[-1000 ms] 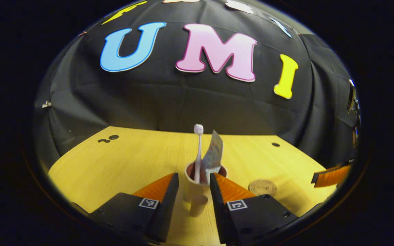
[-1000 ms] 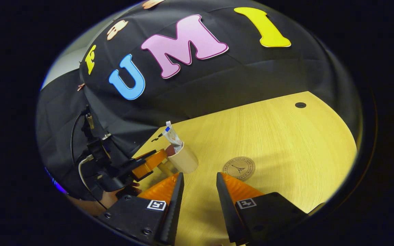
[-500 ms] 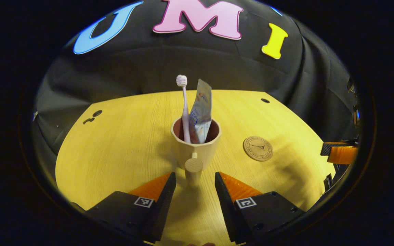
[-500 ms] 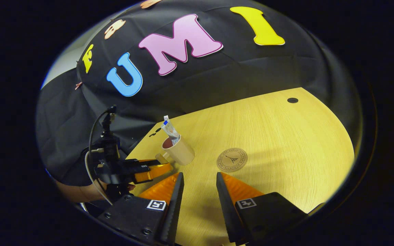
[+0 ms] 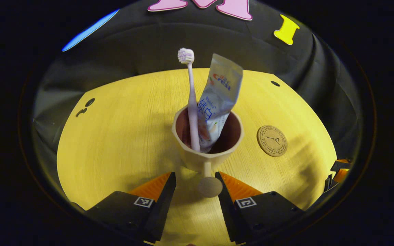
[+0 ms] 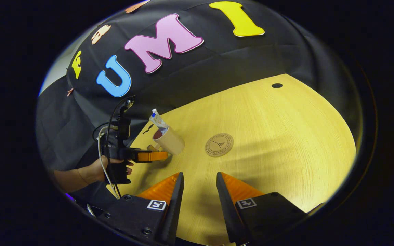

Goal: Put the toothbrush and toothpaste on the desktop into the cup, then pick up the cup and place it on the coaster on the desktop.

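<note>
You've got a wood tabletop (image 5: 121, 136) w/ cup (image 5: 207, 150) standing on it, round coaster (image 5: 272, 140) near, apart.

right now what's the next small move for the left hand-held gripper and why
Probably ease the left hand-held gripper forward and shut on the beige cup's round wooden handle. Its open fingers flank that knob, the pink toothbrush and toothpaste tube are inside, and the round coaster waits beside.

At twelve o'clock from our left gripper (image 5: 194, 181) stands a beige cup (image 5: 206, 150) on the yellow desktop (image 5: 115, 136), its knob handle between our parted fingers. Toothbrush (image 5: 191, 99) and toothpaste (image 5: 217, 102) stand inside. A round coaster (image 5: 272, 140) lies at two o'clock.
</note>
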`<state>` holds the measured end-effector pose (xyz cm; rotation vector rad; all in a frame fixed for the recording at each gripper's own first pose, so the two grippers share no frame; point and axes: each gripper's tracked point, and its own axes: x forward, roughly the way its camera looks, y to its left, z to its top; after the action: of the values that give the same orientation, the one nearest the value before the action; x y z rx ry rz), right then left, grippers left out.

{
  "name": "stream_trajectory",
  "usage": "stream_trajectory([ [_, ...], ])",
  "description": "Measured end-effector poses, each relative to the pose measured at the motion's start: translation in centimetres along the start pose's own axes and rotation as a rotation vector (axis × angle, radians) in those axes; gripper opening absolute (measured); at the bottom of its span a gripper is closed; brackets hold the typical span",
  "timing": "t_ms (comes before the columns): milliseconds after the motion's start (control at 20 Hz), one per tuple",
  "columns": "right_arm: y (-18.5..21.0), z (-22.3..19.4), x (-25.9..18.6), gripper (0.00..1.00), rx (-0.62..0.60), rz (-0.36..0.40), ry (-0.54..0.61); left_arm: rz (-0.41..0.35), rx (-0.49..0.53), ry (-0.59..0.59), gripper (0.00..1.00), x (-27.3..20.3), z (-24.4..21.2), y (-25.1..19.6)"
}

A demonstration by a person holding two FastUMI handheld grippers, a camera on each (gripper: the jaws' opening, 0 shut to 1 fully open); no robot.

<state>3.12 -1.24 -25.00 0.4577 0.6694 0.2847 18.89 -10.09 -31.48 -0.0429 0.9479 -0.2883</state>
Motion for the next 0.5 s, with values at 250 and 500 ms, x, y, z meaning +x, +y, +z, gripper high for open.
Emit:
stream_trajectory([
  [250,-1.2,-0.2,-0.2,0.6,0.027,-0.018,0.003,0.0,-0.005,0.048,0.59,1.1,0.3,-0.1],
  [500,-1.7,-0.3,-0.3,0.59,0.036,-0.033,0.002,0.029,0.021,0.04,0.28,1.2,0.7,-0.1],
])
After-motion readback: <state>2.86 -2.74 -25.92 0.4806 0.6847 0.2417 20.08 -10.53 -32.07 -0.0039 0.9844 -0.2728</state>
